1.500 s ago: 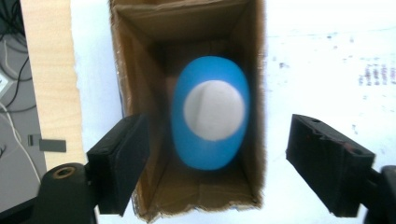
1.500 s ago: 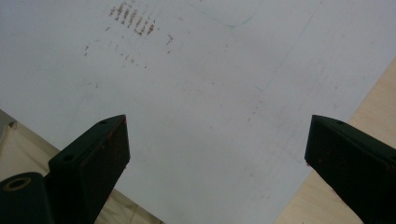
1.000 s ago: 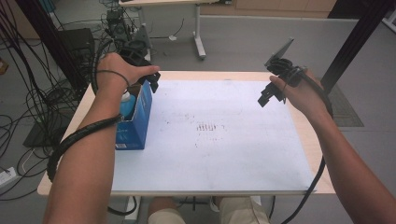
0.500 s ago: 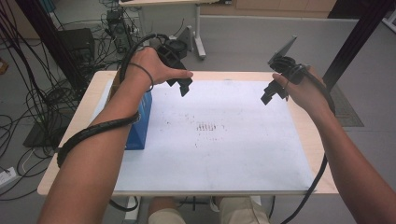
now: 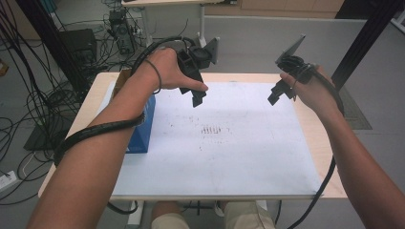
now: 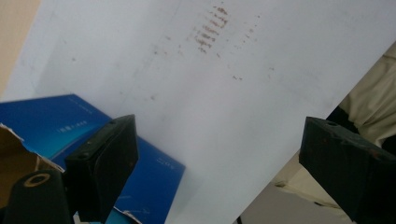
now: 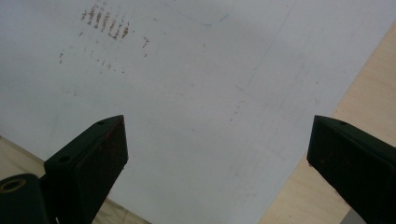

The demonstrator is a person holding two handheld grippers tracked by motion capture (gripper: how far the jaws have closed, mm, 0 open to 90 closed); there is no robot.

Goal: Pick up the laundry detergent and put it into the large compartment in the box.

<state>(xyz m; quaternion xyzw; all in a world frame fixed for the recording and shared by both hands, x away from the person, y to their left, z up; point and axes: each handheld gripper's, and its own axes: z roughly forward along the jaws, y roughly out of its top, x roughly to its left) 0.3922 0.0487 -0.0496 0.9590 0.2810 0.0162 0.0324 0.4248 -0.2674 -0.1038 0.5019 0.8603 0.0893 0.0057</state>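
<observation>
Bench point(image 5: 329, 143) of pale wood carries a white sheet point(image 5: 239, 143) marked with small brown smudges point(image 5: 210, 130) near its middle. A blue cardboard box point(image 5: 143, 126), its top torn open, stands at the sheet's left edge. The left gripper point(image 5: 197, 98) hangs above the sheet just right of the box, jaws wide apart and empty. The right gripper point(image 5: 278, 93) hovers over the sheet's far right, jaws likewise spread, holding nothing.

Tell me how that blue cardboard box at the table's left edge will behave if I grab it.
The blue cardboard box has a torn-open top, so its walls will probably flex under the jaws. It stands upright and narrow, so a push could tip it. Likely light, though its contents are hidden.
</observation>
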